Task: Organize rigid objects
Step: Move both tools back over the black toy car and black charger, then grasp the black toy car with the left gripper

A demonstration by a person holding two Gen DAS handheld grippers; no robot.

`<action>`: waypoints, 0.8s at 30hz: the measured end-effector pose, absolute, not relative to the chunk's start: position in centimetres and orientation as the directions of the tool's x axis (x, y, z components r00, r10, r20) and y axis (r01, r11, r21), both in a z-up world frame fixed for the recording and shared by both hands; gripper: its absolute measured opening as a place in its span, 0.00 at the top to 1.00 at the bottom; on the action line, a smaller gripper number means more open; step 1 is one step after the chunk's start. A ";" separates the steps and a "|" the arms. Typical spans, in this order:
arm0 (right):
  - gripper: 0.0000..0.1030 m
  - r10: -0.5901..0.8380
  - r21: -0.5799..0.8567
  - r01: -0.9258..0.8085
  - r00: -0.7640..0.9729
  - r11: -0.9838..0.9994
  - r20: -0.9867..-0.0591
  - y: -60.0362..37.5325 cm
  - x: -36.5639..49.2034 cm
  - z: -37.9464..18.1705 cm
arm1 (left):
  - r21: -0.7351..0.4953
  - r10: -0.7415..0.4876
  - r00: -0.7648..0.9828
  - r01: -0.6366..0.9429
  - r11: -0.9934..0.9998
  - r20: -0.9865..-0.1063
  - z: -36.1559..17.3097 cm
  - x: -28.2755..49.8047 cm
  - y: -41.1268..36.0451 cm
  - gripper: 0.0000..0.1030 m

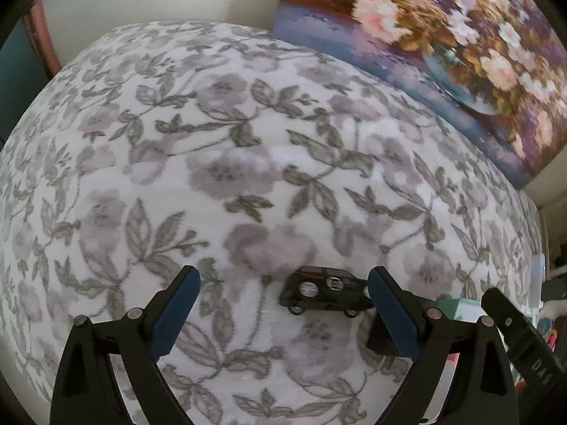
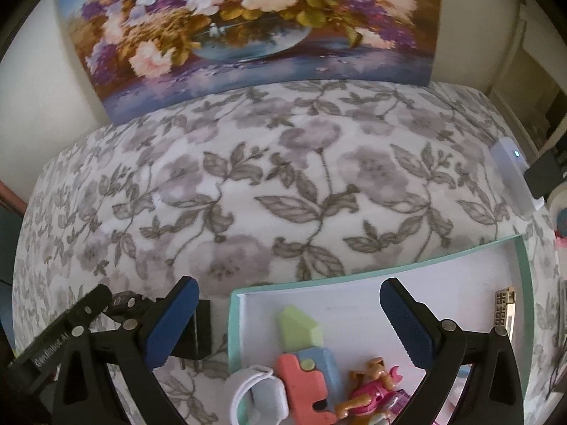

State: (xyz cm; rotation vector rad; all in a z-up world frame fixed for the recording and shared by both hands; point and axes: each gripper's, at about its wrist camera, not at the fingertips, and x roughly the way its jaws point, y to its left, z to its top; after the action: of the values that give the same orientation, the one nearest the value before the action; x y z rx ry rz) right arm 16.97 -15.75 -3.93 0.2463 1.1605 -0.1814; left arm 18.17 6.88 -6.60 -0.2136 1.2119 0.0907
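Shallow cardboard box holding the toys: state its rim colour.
Mint-green rim, white inside; right wrist view.

The small black toy car on the flowered blanket has its rear end hidden behind a blue pad of the left gripper. In the mint-green cardboard box, the white plastic ring-shaped piece and the pink and tan toy figure run off the bottom edge. The small gold patterned object is too small to identify. The flower painting is blurred and cropped at the top.
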 end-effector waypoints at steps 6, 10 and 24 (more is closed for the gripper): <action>0.00 -0.007 0.105 0.269 0.386 0.957 -0.923 -16.1 16.9 -4.0 | -0.109 -0.059 0.348 -0.125 0.986 -0.936 -7.4 18.1 4.8 0.07; 0.00 0.003 0.112 0.263 0.382 0.958 -0.924 -16.1 16.9 -4.2 | -0.092 -0.049 0.345 -0.109 0.990 -0.937 -7.9 18.1 4.1 0.07; 0.00 0.016 0.117 0.261 0.361 0.958 -0.932 -16.0 17.0 -4.9 | -0.066 -0.030 0.343 -0.092 0.994 -0.939 -8.9 18.4 3.0 0.19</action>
State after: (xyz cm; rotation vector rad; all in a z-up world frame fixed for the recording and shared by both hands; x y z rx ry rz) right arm 17.02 -16.04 -4.93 0.2633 1.1948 -0.1604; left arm 18.36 3.05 -8.85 -0.1139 1.2208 0.0404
